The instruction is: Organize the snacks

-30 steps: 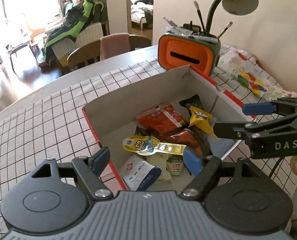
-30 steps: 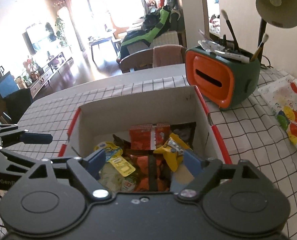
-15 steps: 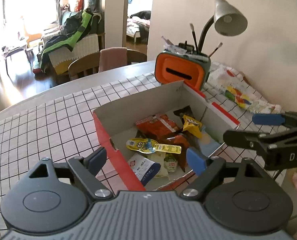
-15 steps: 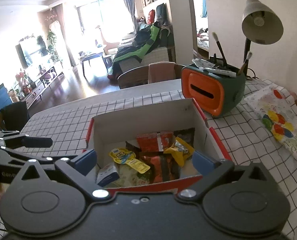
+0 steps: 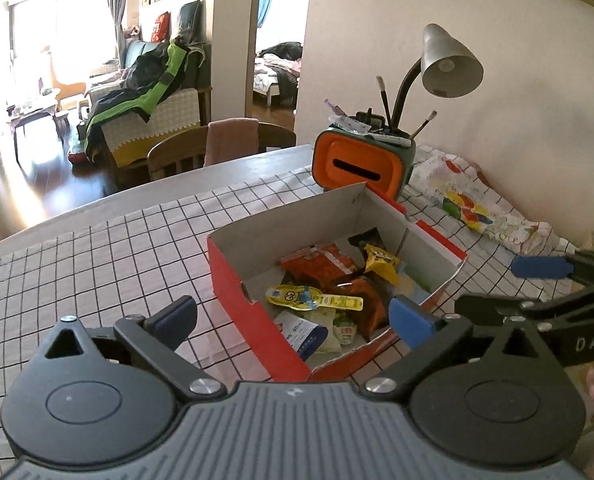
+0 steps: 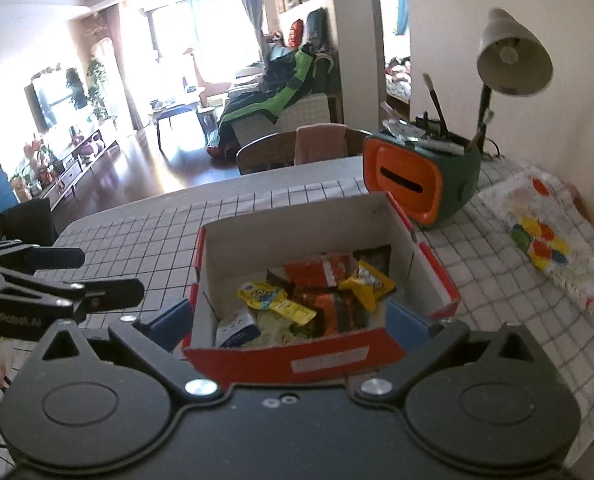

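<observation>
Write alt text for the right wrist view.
An open red cardboard box full of snack packets sits on a checked tablecloth, framed by the empty, open right gripper. The left gripper reaches in from the left.

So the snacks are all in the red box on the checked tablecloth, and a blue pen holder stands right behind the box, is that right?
Not quite. The pen holder behind the red box is orange-fronted with a dark green body, not blue; the right wrist view shows it clearly. The snacks do lie in the box on the checked tablecloth.
</observation>
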Demonstrator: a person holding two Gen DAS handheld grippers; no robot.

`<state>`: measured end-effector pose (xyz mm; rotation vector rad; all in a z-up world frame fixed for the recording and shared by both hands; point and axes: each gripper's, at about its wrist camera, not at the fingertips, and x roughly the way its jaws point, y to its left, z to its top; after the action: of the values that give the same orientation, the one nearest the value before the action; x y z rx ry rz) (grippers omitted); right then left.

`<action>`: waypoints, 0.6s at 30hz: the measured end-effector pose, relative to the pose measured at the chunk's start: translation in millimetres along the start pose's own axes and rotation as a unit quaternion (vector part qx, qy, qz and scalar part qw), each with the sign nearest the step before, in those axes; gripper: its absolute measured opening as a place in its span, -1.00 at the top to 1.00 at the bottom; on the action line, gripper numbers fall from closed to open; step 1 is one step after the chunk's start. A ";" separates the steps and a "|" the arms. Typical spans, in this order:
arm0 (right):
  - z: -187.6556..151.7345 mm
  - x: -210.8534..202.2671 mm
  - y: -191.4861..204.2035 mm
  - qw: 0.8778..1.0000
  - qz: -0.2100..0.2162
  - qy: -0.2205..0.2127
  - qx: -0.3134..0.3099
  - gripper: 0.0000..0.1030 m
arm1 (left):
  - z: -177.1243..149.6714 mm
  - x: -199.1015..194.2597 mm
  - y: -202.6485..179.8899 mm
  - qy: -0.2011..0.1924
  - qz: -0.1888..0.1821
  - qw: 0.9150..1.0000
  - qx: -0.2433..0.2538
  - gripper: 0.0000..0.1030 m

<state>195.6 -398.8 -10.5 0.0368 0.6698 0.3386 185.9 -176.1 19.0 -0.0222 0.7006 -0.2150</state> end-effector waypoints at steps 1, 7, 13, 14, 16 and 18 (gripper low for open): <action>-3.0 -1.3 1.6 1.000 0.000 0.002 0.006 -1.00 | -0.5 -1.4 0.2 0.000 0.000 1.000 0.001 -1.00; -11.1 -7.6 11.9 1.000 -0.008 -0.013 0.011 -0.99 | -2.4 -7.1 2.1 -0.009 0.011 1.000 -0.010 -1.00; -11.0 -6.1 9.4 1.000 -0.010 -0.017 0.021 -1.00 | -3.0 -8.4 0.8 -0.015 0.016 1.000 -0.018 -1.00; -10.7 -5.7 9.1 1.000 -0.010 -0.017 0.023 -1.00 | -3.2 -8.2 0.7 -0.015 0.018 1.000 -0.020 -1.00; -11.8 -6.2 8.6 0.999 -0.012 -0.017 0.026 -1.00 | -3.5 -7.2 -0.5 -0.009 0.029 0.999 -0.025 -1.00; -11.9 -5.9 8.2 0.999 -0.010 -0.020 0.031 -1.00 | -3.8 -5.8 -1.2 -0.002 0.036 0.999 -0.025 -1.00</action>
<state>181.5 -393.8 -15.1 0.0959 0.6403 0.2970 178.9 -175.9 19.8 -0.0460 0.7010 -0.1291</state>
